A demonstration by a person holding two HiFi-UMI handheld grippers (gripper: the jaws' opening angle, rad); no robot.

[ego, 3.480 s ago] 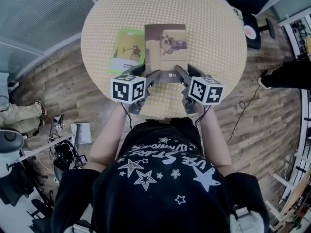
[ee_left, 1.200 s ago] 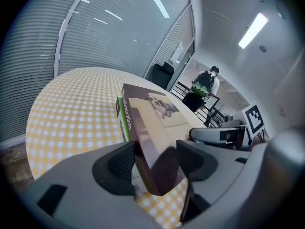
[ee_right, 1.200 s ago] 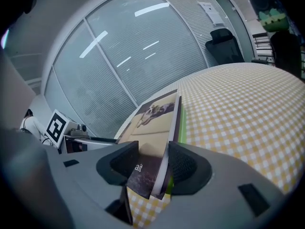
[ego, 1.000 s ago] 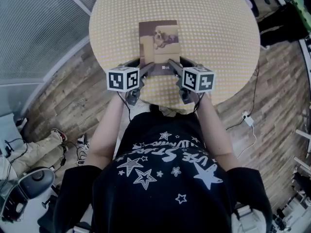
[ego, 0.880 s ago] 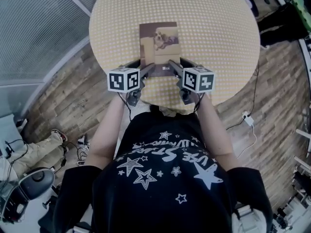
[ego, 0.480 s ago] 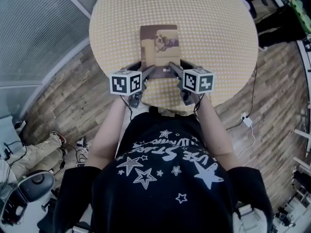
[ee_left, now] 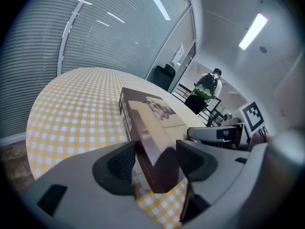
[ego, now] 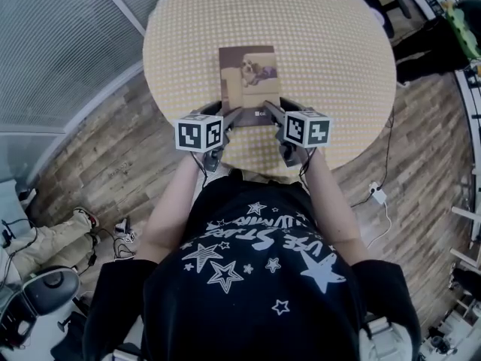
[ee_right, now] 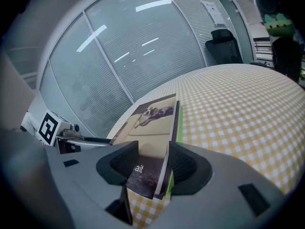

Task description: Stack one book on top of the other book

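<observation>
Your round table [ego: 331,43], in a yellow checked cloth, lies toward 12 o'clock in the head view. The brown book [ego: 248,81], with a dog on its cover, rests just your side of the table's middle, on top of the green book [ee_right: 180,121], whose edge peeks out along its 3 o'clock side. Your left gripper [ego: 228,117] clasps the brown book's 7 o'clock corner, jaws wide, pads against it. Your right gripper [ego: 272,113] clasps the 5 o'clock corner likewise.
</observation>
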